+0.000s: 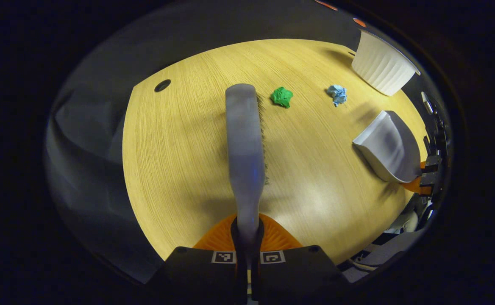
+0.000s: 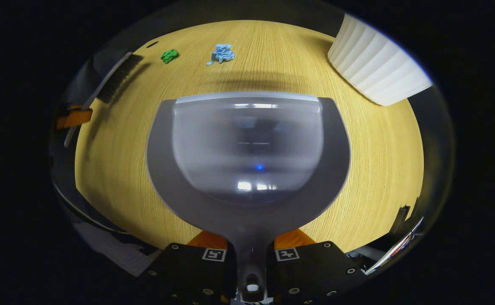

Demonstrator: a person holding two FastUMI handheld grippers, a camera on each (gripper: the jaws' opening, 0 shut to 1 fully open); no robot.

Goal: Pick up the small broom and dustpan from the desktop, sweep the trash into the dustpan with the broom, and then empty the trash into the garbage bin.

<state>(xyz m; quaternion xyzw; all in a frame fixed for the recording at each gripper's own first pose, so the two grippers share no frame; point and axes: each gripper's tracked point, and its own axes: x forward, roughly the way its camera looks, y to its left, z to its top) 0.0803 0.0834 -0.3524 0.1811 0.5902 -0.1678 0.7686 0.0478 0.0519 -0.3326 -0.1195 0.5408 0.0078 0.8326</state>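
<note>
My left gripper (image 1: 247, 237) is shut on the handle of the small grey broom (image 1: 245, 148), which points forward over the wooden desk (image 1: 179, 161), bristles along its right side. A green paper wad (image 1: 282, 96) and a blue paper wad (image 1: 337, 94) lie beyond the broom's tip. My right gripper (image 2: 249, 250) is shut on the handle of the grey dustpan (image 2: 247, 148), held above the desk with its lip toward the wads. The same dustpan (image 1: 389, 146) appears at right in the left gripper view. The broom (image 2: 116, 78), green wad (image 2: 169, 55) and blue wad (image 2: 222, 53) also appear in the right gripper view.
A white ribbed garbage bin (image 1: 381, 63) stands at the desk's far right corner; it is close on the right as the bin (image 2: 374, 70) in the right gripper view. A round cable hole (image 1: 162, 85) sits near the far left edge. Dark cloth hangs past the desk's left edge.
</note>
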